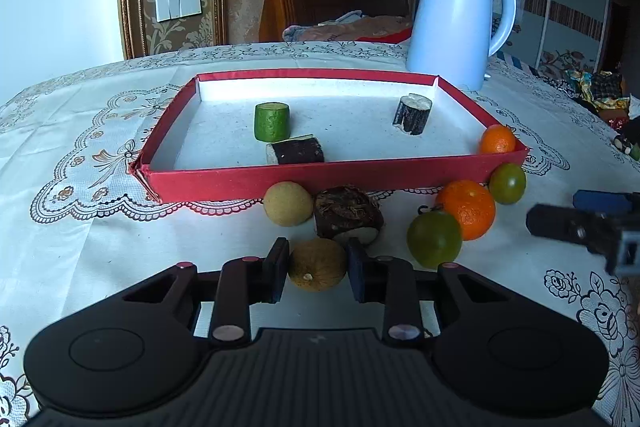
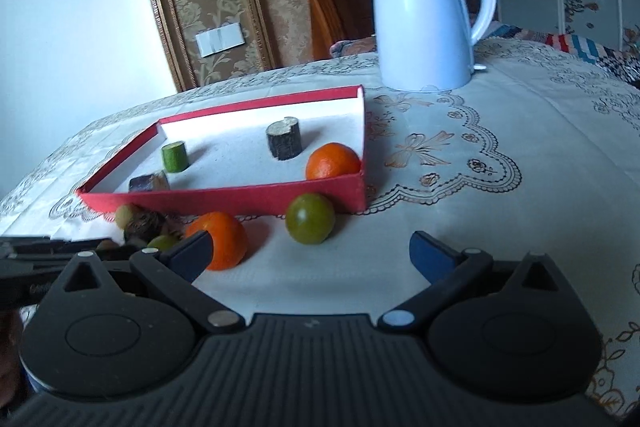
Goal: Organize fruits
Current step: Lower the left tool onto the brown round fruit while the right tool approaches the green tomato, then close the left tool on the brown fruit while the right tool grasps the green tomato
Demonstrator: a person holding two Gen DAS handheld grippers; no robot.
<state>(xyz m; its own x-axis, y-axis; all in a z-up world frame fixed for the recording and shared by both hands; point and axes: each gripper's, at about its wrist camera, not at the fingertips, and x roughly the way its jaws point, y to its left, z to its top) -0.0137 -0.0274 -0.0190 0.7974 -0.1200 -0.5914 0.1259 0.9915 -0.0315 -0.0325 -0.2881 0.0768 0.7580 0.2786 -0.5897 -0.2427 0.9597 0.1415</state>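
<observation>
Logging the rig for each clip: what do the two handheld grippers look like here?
Both match: the left gripper and right gripper have black ribbed bodies, two round black side housings, black linkage arms with silver pivot pins, and dark blue finger pads. No cables or sleeves show.

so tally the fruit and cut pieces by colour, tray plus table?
Orange: 2, one in the red tray at, one on the table
Green round: 2
Tan round: 2
Green cut piece: 1
Dark cut pieces: 3
Total: 10
</observation>
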